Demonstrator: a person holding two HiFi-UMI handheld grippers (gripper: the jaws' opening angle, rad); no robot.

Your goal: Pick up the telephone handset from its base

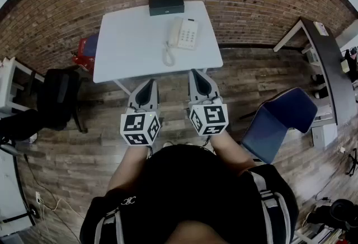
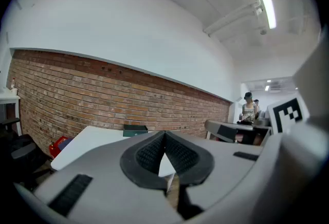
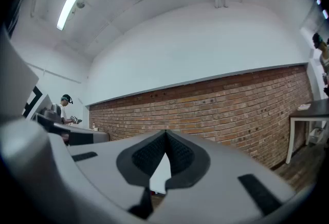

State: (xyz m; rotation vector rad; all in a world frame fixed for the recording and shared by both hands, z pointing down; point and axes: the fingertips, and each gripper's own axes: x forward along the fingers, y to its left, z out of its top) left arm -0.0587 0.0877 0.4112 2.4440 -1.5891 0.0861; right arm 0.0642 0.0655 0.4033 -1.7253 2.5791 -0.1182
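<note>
Left gripper (image 1: 149,83) and right gripper (image 1: 196,74): both jaws closed tight, pads meeting, nothing btwn them, as seen in each gripper's own view (image 2: 164,136) (image 3: 165,134). Both are held side by side in front of the person's torso, roughly level, pointing at the white table (image 1: 131,41), w/ tips just short of its near edge, over the wood floor (image 1: 246,83).

The handset (image 1: 175,32) lies on its base (image 1: 188,33) at the table's far right part, well apart from both grippers. Its coiled cord (image 1: 168,56) runs toward the near edge.

Phone shows in head view only. Head view also gives the blue chair (image 1: 279,120). Left gripper view gives the table corner (image 2: 85,141), a dark box (image 2: 134,129) and people in the bg (image 2: 249,108). Right gripper view gives mostly brick wall (image 3: 226,107) and one person at far left (image 3: 65,103).
</note>
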